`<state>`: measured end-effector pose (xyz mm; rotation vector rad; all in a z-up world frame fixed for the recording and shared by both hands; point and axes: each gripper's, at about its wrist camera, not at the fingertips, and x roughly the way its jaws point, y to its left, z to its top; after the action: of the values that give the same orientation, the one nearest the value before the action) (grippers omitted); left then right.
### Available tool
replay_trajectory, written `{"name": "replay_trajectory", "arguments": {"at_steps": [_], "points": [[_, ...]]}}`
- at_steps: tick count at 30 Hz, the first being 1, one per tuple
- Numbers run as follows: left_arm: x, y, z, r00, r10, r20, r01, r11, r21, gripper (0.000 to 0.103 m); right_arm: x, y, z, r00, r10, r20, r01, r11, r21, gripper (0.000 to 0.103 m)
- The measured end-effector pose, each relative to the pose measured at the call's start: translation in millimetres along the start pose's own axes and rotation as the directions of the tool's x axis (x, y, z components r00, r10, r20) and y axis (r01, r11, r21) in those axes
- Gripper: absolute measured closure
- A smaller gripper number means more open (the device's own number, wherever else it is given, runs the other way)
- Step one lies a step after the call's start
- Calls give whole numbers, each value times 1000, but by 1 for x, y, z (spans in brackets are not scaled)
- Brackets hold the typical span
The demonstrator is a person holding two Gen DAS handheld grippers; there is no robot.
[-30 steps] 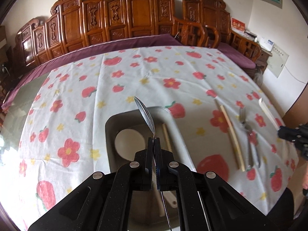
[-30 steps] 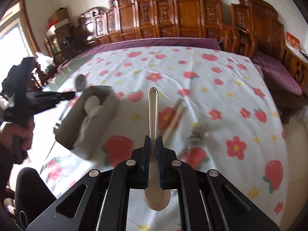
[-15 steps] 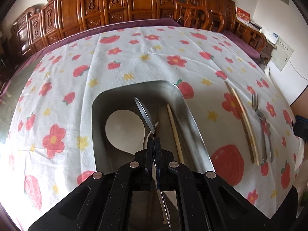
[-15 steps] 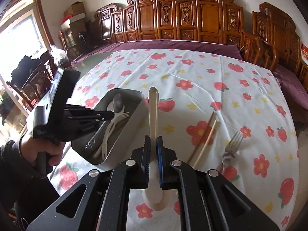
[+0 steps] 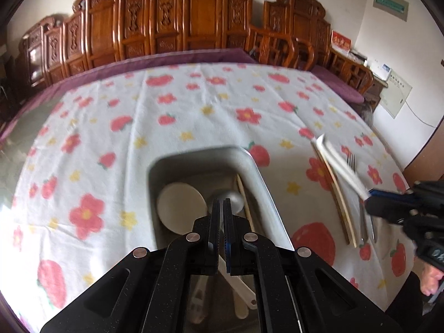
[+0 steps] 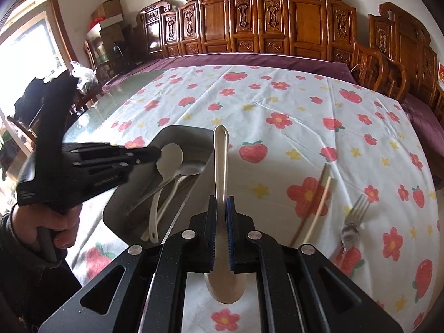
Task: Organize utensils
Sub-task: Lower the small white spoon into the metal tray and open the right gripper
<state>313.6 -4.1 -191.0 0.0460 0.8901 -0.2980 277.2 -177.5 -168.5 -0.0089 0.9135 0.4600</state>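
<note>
A grey metal tray sits on the flowered cloth and holds a white spoon, a metal spoon and one chopstick. My left gripper hovers over the tray, shut, with nothing between its fingers. My right gripper is shut on a cream spoon, its handle pointing forward beside the tray's right rim. A chopstick pair and a fork lie on the cloth to the right.
Another metal spoon lies by the fork. A carved wooden bench with a purple cushion runs along the table's far side. A person's hand grips the left tool. Bare glass tabletop shows left of the cloth.
The metal spoon that stood in my left gripper now lies in the tray. My right gripper has carried the cream spoon leftwards, from over the chopsticks to the tray's right rim.
</note>
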Motion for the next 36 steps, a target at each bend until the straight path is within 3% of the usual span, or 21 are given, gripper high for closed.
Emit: {"name": "replay_trajectory", "arguments": {"at_steps": [8,18,30,36], "points": [[-35,29,6,996,45,78,-44,999,-14,101,20,32,19,999,48,0,-48,999,-7,95],[-47,68,4,992,82,95,-76,995,-71,101,50,66,41,994,108,-10,-107,993,43,94],[-49,76,-1,991,92,99,-84,993,-86,101,98,74,27,990,100,-96,-92,993,78,94],[-49,72,-1,989,99,114,-90,992,-87,101,99,69,21,990,102,-93,-94,992,88,93]]}}
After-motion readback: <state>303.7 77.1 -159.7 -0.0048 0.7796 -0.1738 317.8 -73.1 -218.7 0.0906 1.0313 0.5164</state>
